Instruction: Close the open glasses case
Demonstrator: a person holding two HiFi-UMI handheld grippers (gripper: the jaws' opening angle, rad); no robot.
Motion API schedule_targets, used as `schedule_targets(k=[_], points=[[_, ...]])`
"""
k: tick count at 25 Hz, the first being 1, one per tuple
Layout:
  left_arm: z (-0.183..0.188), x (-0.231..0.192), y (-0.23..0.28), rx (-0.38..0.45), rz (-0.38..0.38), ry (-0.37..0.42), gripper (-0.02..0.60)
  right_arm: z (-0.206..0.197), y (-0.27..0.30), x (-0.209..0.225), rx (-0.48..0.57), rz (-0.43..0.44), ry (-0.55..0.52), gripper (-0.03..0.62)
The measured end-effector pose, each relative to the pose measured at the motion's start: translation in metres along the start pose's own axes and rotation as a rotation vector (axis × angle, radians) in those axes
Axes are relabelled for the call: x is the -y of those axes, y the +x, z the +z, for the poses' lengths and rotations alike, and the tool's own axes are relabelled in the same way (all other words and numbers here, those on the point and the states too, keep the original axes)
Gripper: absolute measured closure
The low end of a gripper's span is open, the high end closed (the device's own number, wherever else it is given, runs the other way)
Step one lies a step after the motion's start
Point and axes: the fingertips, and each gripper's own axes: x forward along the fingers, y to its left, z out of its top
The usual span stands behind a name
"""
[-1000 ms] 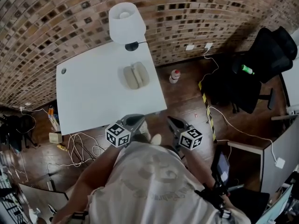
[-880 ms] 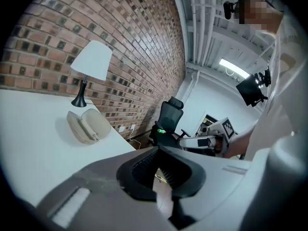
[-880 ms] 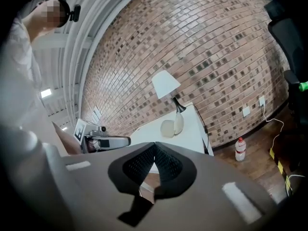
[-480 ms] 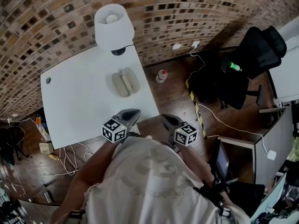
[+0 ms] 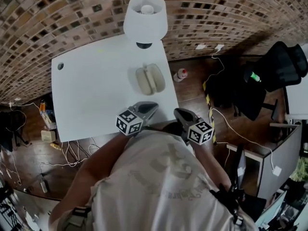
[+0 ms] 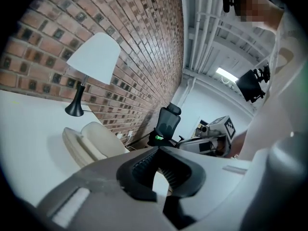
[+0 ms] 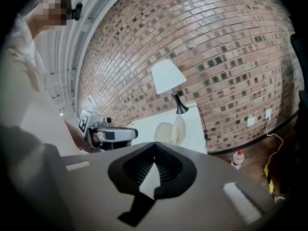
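The left gripper (image 5: 150, 108) is clenched on nothing: in its own view the two jaw tips meet, with only an empty hollow behind them. The right gripper (image 5: 179, 112) is the same, tips pressed together with nothing between. Both are held close in front of the person's chest and point toward the far side. The left one's tips hang over the near edge of the white table (image 5: 91, 90). The right one's tips sit just off the table's near right corner, above the wooden floor.

The glasses case (image 5: 150, 78) lies farther on, well apart from both grippers. It is on the right part of the table, just on the near side of the lamp (image 5: 145, 18) and its foot. It is open, with its two pale halves spread side by side, left and right. The hinge line and the long axis therefore run near to far, slightly tilted.

From the left gripper the case lies almost straight ahead; from the right gripper it lies ahead and to the left. The left gripper is the nearer, I judge, though not by much. Closing the case likely calls for swinging one half sideways over the other, across that long axis. Which half is the lid I cannot tell.
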Motion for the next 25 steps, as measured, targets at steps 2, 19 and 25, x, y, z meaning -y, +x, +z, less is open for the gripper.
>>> schedule_targets(k=[2, 19, 25], points=[[0.003, -0.009, -0.007, 0.019, 0.017, -0.017, 0.577, 0.002, 0.009, -0.001, -0.011, 0.007, -0.006, 0.586], [0.019, -0.046, -0.012, 0.116, 0.243, -0.109, 0.577, 0.045, 0.062, 0.057, -0.113, 0.069, -0.001, 0.586], [0.008, -0.043, -0.018, 0.124, 0.287, -0.144, 0.577, 0.046, 0.083, 0.069, -0.156, 0.085, -0.034, 0.586]])
